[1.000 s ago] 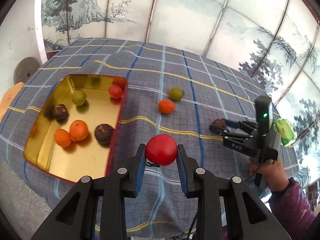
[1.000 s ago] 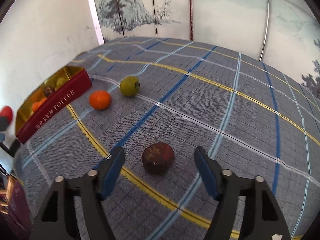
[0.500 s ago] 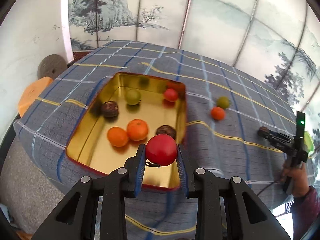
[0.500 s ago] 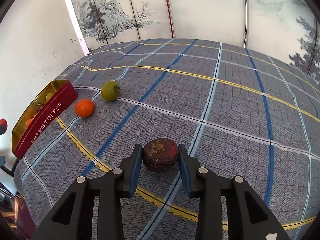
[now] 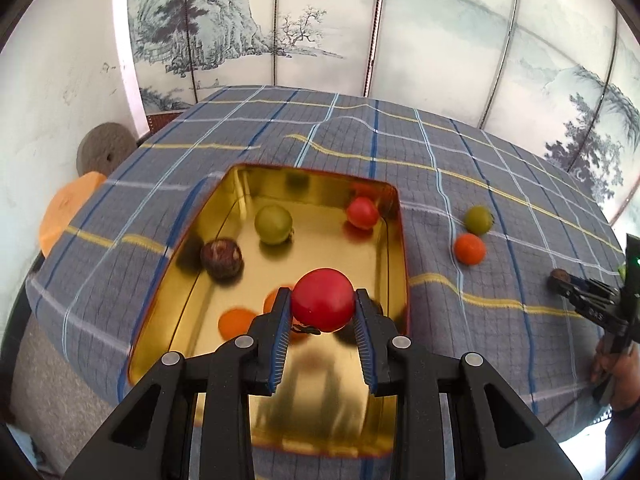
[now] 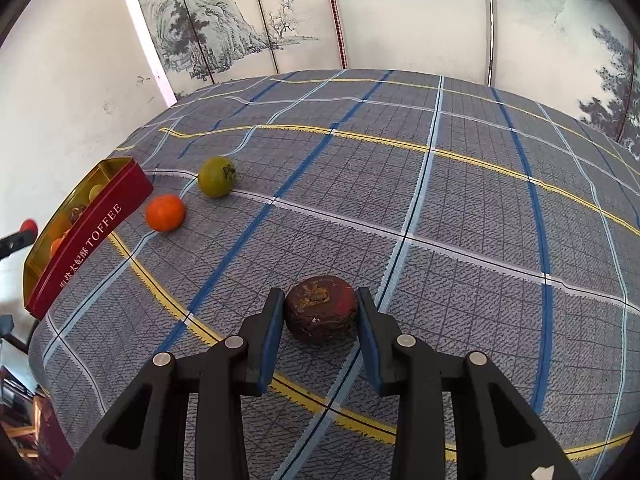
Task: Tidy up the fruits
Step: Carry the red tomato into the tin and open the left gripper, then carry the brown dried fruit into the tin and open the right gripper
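My left gripper is shut on a red tomato and holds it over the gold tin, above its near half. Inside the tin lie a green fruit, a small red fruit, a dark brown fruit and orange fruits. My right gripper is shut on a dark brown fruit that rests on the checked cloth. An orange fruit and a green fruit lie on the cloth beside the tin.
The tin's red side reads TOFFEE. The cloth-covered table ends near the white wall at the left, where a round stone disc and an orange object sit. Painted screen panels stand behind the table. A hand holds the right gripper.
My left gripper carried the red tomato leftward from above the cloth to over the tin. My right gripper's fingers closed from wide apart onto the dark brown fruit.
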A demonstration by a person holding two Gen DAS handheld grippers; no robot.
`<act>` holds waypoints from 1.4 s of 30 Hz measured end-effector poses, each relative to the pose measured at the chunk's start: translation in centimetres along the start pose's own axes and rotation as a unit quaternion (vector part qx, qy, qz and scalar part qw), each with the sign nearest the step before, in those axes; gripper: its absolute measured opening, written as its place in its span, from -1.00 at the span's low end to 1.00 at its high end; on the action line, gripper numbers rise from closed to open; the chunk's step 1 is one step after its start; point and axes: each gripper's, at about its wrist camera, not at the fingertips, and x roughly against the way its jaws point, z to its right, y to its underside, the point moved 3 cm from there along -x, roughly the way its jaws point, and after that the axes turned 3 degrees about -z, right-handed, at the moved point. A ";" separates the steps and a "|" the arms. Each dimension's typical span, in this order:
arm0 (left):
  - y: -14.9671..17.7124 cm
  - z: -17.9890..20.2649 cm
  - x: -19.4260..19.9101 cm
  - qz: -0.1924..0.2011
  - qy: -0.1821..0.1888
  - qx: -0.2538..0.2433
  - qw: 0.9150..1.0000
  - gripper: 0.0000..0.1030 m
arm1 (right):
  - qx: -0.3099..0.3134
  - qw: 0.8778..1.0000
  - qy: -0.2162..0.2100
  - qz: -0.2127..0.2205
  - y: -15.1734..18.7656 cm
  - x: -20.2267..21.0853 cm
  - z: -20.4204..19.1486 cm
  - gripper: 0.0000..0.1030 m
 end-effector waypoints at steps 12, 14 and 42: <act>-3.4 0.5 -4.0 -0.015 -0.035 -0.025 0.999 -0.38 | 0.000 1.000 0.000 0.000 0.0 0.0 0.0 -0.35; -3.6 0.6 -4.4 -0.016 -0.040 -0.029 0.999 -0.38 | -0.001 1.000 -0.001 0.000 0.0 -0.1 0.0 -0.35; -3.3 1.6 -2.4 0.020 -0.088 -0.048 0.995 0.22 | -0.001 1.000 -0.001 0.000 -0.1 0.0 0.0 -0.35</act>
